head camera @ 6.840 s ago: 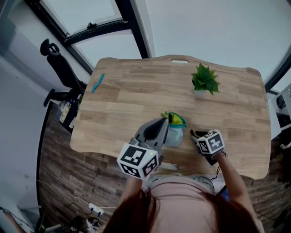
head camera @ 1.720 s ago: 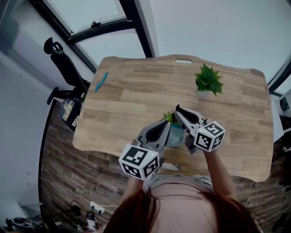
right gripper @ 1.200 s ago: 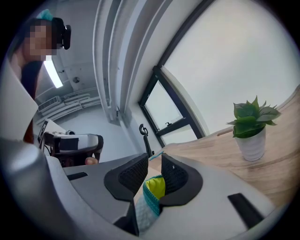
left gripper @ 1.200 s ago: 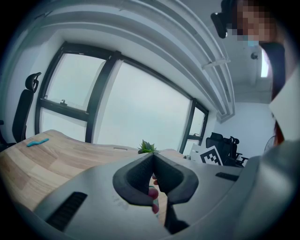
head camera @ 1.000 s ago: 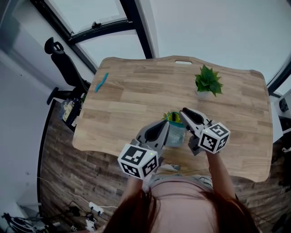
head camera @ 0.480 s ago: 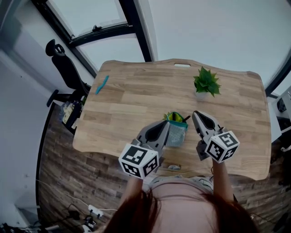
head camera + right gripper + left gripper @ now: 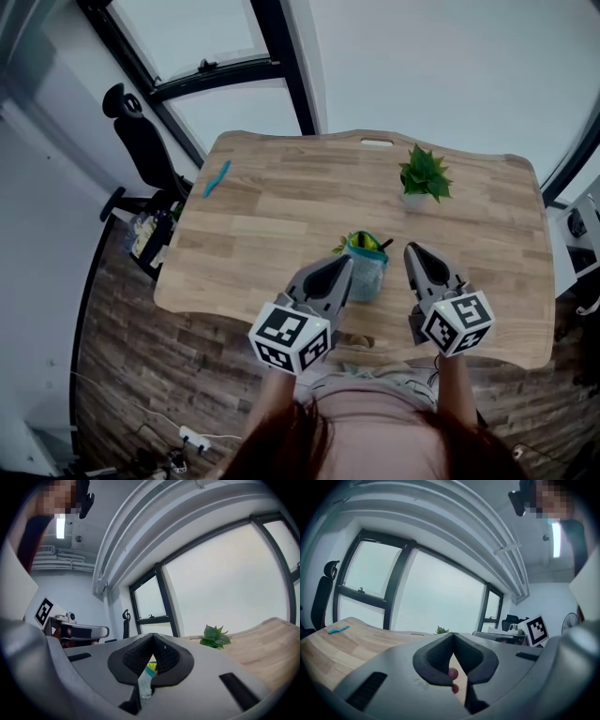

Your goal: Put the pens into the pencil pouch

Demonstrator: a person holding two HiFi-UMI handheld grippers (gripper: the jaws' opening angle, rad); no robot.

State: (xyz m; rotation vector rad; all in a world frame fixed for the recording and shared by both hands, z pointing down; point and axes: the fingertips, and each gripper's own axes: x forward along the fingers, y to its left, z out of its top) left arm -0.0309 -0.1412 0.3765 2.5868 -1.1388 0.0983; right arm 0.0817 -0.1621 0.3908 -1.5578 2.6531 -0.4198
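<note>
Pencil pouch (image 7: 366,267) stands upright at the near middle of the tabletop (image 7: 281,211), mouth up, with yellow-green things poking out. Left gripper (image 7: 345,265): fingers together, tips at the pouch's left edge; we cannot tell whether they pinch its rim. Right gripper (image 7: 413,251): just right of the pouch and apart from it, fingers together on nothing. We see one blue pen (image 7: 217,178) at the far left of the tabletop, well apart from both grippers, its long axis running near-left to far-right. The left gripper is nearer; we judge that the next pick calls for a long reach far-left, fingers opened across that axis.
</note>
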